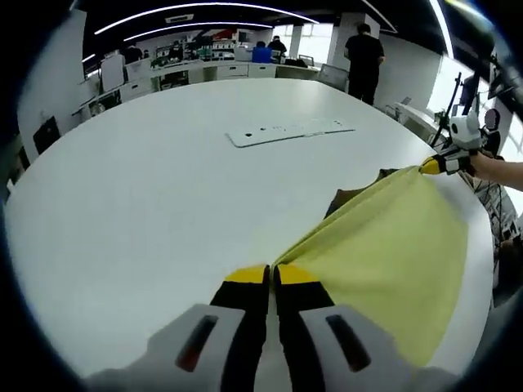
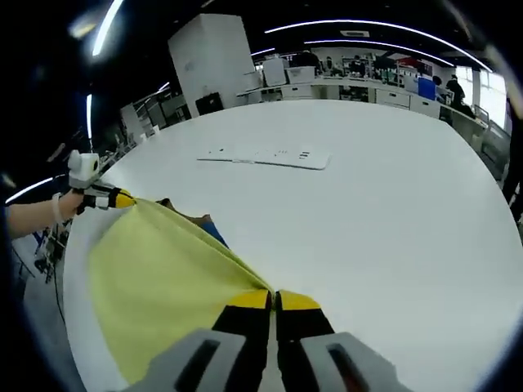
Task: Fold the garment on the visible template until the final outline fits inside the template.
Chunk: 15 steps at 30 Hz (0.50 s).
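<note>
Left tongs (image 1: 270, 275), yellow-tipped and pressed together, pinching one corner of a yellow garment (image 1: 392, 253); right tongs (image 2: 273, 300), likewise clamped tight, pinching another corner of the same cloth (image 2: 155, 278)

In the left gripper view, right tongs (image 1: 433, 166) seen at the far right edge, held in a person's hand (image 1: 484, 166), gripping the far corner of the fabric; in the right gripper view, left tongs (image 2: 114, 199) seen at the left edge, held by a hand (image 2: 69, 204), clamped on the opposite corner

Yellow garment stretched taut in a straight edge between the two pairs of tongs, lifted off the surface along that edge, draping down toward the near rim of the worktop (image 1: 163, 180)

Darker brown and blue cloth (image 2: 204, 227) peeking out beneath the raised yellow edge, lying on the white round worktop (image 2: 376, 212)

Flat white template board (image 1: 290, 131) resting farther out on the worktop, well apart from the garment, also seen in the right gripper view (image 2: 265, 158)

Beyond the worktop, an open office with desks and ceiling light strips; a person in dark clothes (image 1: 364, 61) standing at the back
</note>
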Motion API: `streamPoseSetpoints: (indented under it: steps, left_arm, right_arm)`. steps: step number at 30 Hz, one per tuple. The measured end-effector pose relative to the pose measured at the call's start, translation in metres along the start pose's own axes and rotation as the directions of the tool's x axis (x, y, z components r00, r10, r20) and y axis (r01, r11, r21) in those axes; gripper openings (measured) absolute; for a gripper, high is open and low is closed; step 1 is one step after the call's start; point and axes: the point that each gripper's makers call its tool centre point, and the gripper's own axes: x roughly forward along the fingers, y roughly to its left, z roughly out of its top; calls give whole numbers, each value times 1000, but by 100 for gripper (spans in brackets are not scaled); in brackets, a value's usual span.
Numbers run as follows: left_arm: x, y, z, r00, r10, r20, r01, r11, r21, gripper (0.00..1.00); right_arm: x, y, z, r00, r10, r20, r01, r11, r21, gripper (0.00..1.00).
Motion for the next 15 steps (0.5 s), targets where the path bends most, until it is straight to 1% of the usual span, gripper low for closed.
streamPoseSetpoints:
  steps: [2,5,7,9,10,13,15]
  left_arm:
    - [1,1,-1,1000,-2,-4,2,1000,-21,0]
    - [3,2,-2,1000,-1,-8,1,1000,-23,0]
    - [3,1,-2,1000,3,-5,-3,1000,10,0]
    - [3,1,-1,1000,8,11,-8,997,75,1]
    - [2,2,-1,1000,20,14,-22,995,100,2]
    - [2,3,-3,1000,26,15,-27,996,87,5]
    - [-1,5,-4,999,27,26,-28,998,58,7]
  right_arm:
    - [1,-1,0,1000,-1,-2,1,1000,5,0]
    - [4,-3,-2,1000,-11,-9,11,1000,13,0]
    - [5,-5,-3,1000,-22,-13,22,1000,11,0]
    - [5,-4,-3,1000,-27,-10,27,1000,2,0]
    - [5,-4,-3,1000,-30,-10,30,1000,-6,0]
    - [5,-5,-3,999,-36,-2,36,999,-6,0]
    - [5,-5,-3,999,-36,5,36,999,1,1]
